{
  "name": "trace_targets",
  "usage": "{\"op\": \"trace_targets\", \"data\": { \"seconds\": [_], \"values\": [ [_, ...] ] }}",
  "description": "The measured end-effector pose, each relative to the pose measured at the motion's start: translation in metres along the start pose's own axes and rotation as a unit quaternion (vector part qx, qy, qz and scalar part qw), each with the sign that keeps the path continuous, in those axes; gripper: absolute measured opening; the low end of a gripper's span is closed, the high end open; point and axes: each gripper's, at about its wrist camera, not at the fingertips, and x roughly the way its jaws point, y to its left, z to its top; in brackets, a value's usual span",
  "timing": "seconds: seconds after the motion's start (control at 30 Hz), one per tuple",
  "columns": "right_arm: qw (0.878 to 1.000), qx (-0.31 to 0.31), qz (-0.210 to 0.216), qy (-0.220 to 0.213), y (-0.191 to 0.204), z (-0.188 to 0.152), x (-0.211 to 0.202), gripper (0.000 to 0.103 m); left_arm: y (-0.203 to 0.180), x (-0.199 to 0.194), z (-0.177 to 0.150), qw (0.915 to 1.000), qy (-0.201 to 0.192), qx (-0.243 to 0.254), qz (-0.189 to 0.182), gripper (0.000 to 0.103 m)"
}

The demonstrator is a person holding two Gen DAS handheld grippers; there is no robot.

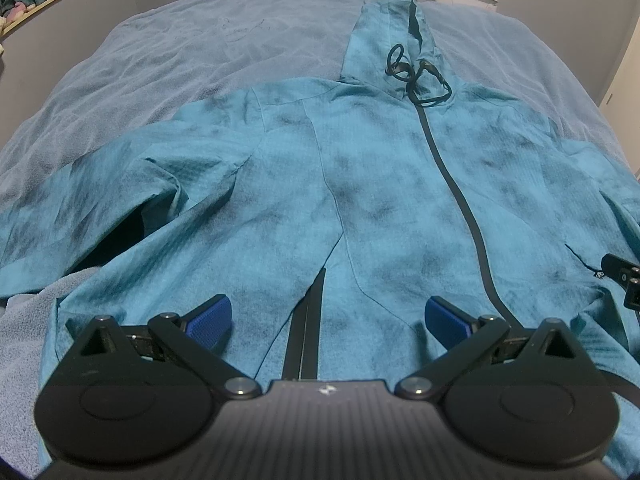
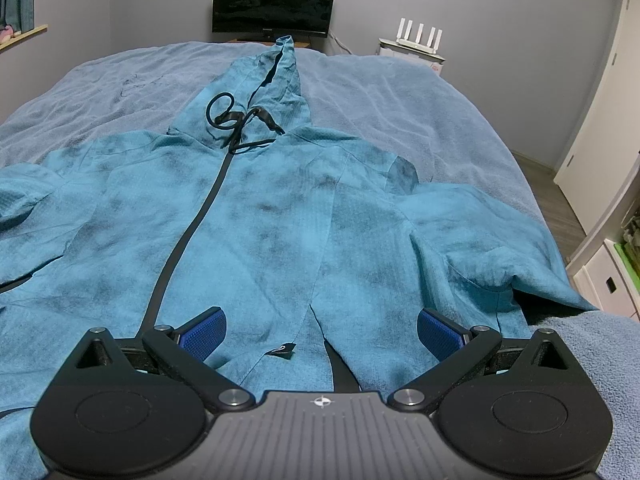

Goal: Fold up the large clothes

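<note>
A large teal hooded jacket lies spread front-up on the bed, hood pointing away, with a black zipper and black drawstrings. My left gripper is open and empty, low over the jacket's left hem. The jacket also shows in the right wrist view, with its zipper and right sleeve. My right gripper is open and empty, over the hem's right half. Part of the right gripper shows at the left view's right edge.
The bed is covered by a grey-blue blanket. A dark monitor stands beyond the bed. A white router sits on a unit at the back right. White cabinets and shelves stand along the right.
</note>
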Motion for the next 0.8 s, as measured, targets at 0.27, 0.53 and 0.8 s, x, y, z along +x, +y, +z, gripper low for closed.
{"op": "trace_targets", "data": {
  "seconds": [0.27,0.53,0.8],
  "values": [
    [1.000,0.000,0.000,-0.001,0.0008,0.0003,-0.0002,0.103,-0.0001,0.0011,-0.0013,1.0000,0.001,0.000,0.000,0.103],
    [1.000,0.000,0.001,-0.002,0.0007,0.0015,0.0000,0.103,-0.0002,0.0012,-0.0012,1.0000,0.001,0.000,0.000,0.103],
    [1.000,0.002,0.000,-0.002,-0.0010,0.0033,0.0008,0.103,-0.0003,0.0025,-0.0020,1.0000,0.002,0.000,0.000,0.103]
  ]
}}
